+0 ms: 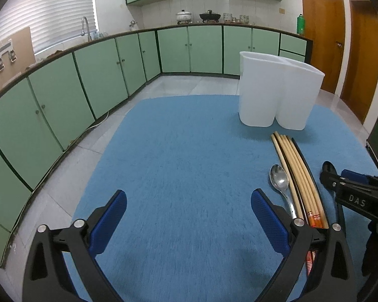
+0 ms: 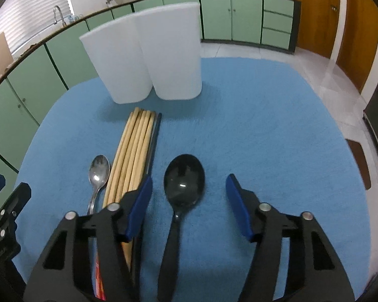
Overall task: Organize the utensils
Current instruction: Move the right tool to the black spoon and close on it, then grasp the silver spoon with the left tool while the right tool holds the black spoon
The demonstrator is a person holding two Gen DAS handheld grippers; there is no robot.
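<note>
A white two-compartment utensil holder (image 1: 277, 93) (image 2: 148, 58) stands upright at the far side of the blue mat (image 1: 176, 176). In front of it lie several wooden chopsticks (image 1: 300, 176) (image 2: 131, 156), a metal spoon (image 1: 279, 180) (image 2: 98, 171) to their left and a black spoon (image 2: 184, 178) to their right. My left gripper (image 1: 189, 216) is open and empty over bare mat, left of the utensils. My right gripper (image 2: 189, 201) is open, its fingers on either side of the black spoon's bowl and neck, just above it. The right gripper also shows in the left wrist view (image 1: 350, 188).
The blue mat (image 2: 264, 125) covers the table. Green kitchen cabinets (image 1: 88, 75) run along the far wall and left side. Wooden doors (image 1: 340, 50) stand at the right. Tiled floor lies beyond the table's edges.
</note>
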